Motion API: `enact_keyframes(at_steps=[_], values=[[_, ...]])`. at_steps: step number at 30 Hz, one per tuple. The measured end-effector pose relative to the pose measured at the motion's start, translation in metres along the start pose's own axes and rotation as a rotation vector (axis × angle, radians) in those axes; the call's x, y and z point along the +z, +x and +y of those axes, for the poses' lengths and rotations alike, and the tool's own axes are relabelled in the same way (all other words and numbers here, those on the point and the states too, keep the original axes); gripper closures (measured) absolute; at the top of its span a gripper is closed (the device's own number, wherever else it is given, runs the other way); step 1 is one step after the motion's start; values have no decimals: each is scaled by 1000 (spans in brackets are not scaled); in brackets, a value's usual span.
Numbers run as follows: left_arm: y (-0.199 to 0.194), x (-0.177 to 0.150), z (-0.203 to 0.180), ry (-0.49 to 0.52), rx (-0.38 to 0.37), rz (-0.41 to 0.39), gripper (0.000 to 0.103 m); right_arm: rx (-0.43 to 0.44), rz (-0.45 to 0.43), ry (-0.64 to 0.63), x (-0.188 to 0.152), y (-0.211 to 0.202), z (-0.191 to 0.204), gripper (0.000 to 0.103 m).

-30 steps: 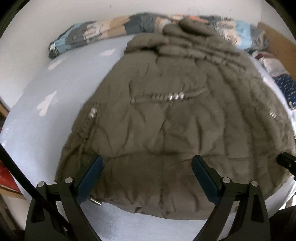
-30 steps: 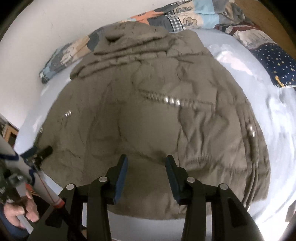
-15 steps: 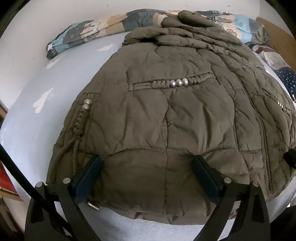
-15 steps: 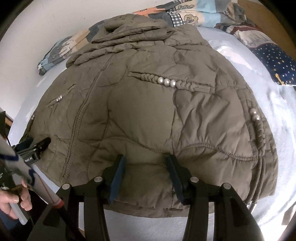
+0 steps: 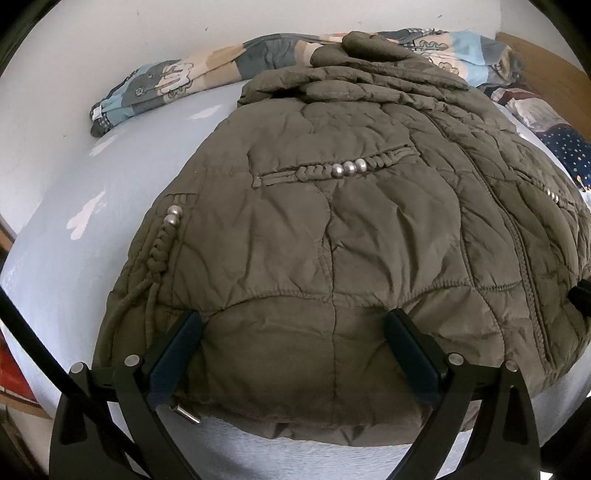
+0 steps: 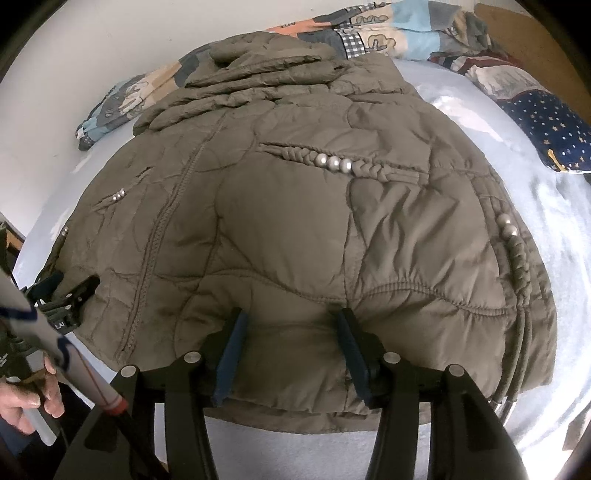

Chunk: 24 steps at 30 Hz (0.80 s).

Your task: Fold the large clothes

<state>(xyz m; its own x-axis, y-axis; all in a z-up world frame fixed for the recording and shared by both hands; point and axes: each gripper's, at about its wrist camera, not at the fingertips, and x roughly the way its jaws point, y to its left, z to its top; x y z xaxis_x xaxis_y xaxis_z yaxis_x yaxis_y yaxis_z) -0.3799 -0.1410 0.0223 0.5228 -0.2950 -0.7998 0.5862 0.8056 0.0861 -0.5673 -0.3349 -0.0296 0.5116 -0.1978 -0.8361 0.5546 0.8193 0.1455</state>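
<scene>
Left tongs (image 5: 293, 332) wide apart over jacket (image 5: 351, 240) hem | right tongs (image 6: 291, 332) just widening, half-spread, hem between

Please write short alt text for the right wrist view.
An olive quilted jacket lies spread on a pale blue bed, its near hem between the open fingers of the right gripper. A patterned blanket lies bunched behind it.

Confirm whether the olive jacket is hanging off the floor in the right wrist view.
No. The olive jacket lies flat on the pale blue bed sheet, with its hem near the bed's front edge.
</scene>
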Motion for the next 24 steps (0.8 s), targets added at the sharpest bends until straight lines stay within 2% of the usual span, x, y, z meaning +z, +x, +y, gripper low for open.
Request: enact_keyframes(at_steps=[24], values=[[0,-7,0,41,2,-62,2,37,-83,9,-15,-6,-8,47]])
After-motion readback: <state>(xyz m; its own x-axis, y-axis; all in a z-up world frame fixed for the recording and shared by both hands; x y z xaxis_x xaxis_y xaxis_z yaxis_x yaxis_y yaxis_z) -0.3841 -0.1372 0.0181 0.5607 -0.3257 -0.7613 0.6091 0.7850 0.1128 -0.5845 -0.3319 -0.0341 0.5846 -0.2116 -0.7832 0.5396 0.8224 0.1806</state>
